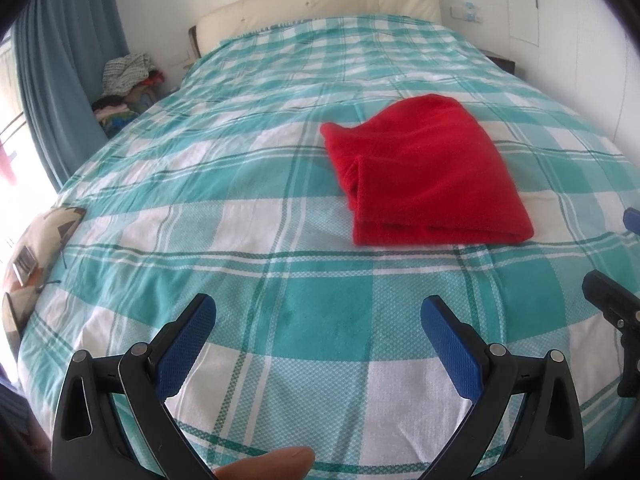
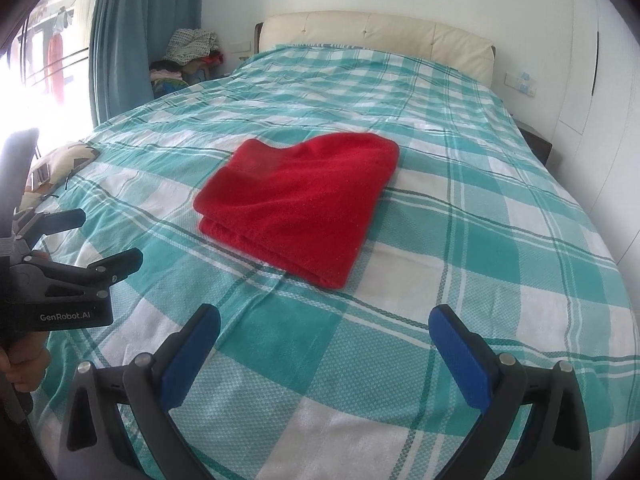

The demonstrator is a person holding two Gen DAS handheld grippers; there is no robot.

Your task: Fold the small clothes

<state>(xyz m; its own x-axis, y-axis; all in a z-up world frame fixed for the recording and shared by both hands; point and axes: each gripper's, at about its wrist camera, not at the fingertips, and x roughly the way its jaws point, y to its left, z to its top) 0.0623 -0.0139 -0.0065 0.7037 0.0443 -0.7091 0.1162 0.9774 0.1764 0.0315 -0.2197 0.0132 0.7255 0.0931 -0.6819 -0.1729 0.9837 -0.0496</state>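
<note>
My left tool (image 1: 318, 320) hangs over the near end of the bed (image 1: 240, 208), its two blue-padded fingers (image 1: 188, 344) spread wide with nothing between them. My right tool (image 2: 324, 332) is just as wide and just as empty, hovering above the checked teal and white bedspread (image 2: 480, 240). The red garment (image 1: 424, 172) lies folded flat on the bedspread, ahead of both tools and apart from them: ahead and to the right of my left tool, ahead and a little to the left of my right one (image 2: 298, 204). Its folded edge faces me, with layers showing along that edge. Past it, at the far end of the bed, stands a cream padded headboard (image 1: 320, 4). Far off to the left of my tools a heap of clothes (image 1: 128, 80) sits by a blue curtain (image 1: 68, 80). A patterned cushion (image 1: 36, 248) lies at the bed's left edge, left of my left tool. A fingertip of my hand (image 1: 268, 465) shows just below my left tool.
</note>
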